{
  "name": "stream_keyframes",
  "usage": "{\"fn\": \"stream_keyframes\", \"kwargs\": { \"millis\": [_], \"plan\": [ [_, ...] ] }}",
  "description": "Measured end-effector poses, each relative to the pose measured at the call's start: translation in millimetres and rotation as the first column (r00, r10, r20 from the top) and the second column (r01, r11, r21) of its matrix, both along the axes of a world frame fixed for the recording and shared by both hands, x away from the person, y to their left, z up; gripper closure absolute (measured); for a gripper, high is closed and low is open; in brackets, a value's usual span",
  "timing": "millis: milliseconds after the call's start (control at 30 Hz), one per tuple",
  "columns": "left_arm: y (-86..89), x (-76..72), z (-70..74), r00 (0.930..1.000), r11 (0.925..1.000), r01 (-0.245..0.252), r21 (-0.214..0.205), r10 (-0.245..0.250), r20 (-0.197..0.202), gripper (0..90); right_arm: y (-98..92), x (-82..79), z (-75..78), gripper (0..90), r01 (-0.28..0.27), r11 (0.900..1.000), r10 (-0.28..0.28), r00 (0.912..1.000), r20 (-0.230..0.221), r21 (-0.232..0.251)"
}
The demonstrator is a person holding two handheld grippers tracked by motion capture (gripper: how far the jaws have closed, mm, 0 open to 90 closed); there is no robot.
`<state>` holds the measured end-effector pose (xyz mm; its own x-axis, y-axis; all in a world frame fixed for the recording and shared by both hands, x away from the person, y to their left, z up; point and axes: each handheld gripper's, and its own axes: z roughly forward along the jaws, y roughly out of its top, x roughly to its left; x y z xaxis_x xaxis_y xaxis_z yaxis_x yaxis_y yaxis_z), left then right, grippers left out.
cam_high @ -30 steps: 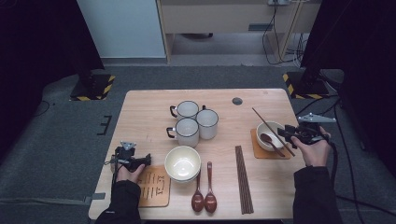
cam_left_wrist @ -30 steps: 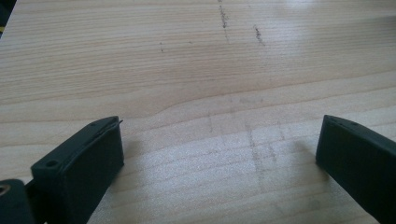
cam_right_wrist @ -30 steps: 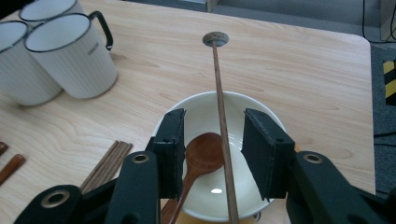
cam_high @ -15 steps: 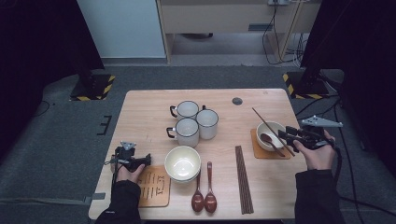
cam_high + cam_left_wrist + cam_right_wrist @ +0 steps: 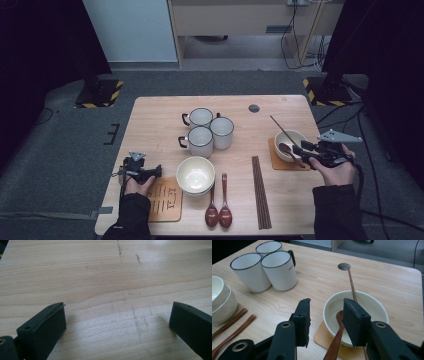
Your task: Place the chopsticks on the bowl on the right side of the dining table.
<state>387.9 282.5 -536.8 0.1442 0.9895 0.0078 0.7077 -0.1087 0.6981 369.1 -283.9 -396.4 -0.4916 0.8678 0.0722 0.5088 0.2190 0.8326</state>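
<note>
Spoon (image 5: 338,333) rests in the bowl (image 5: 372,302) on the table's (image 5: 160,120) right, handle running toward the right tongs (image 5: 325,322), partly open, empty. Left tongs (image 5: 117,322) wide open, well apart.

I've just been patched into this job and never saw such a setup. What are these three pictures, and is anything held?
A person works at a wooden table with a handheld two-jaw tool in each hand. One picture looks down from above; the other two come from cameras riding on each tool. The left tool rests open over bare wood. The right tool is open, holding nothing, its jaws near a bowl on a coaster with a wooden spoon in it. Also there: three mugs, stacked bowls, two spoons, chopsticks.
</note>
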Motion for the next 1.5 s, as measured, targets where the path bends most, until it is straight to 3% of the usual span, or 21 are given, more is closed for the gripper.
{"fn": "stream_keyframes", "kwargs": {
  "millis": [1000,1500],
  "plan": [
    [0.0,0.0,0.0,1.0,1.0,0.0,0.0,0.0,0.0,0.0,15.8,-29.3,-5.4,56.3,-0.054,0.9985,0.054,0.9985,0.0,-0.001],
    [-0.2,0.1,-0.1,1.0,1.0,-0.002,-0.002,0.002,0.002,0.0,32.8,-38.0,-14.6,55.8,-0.069,0.9974,0.068,0.9972,-0.032,-0.021]
  ]
}}
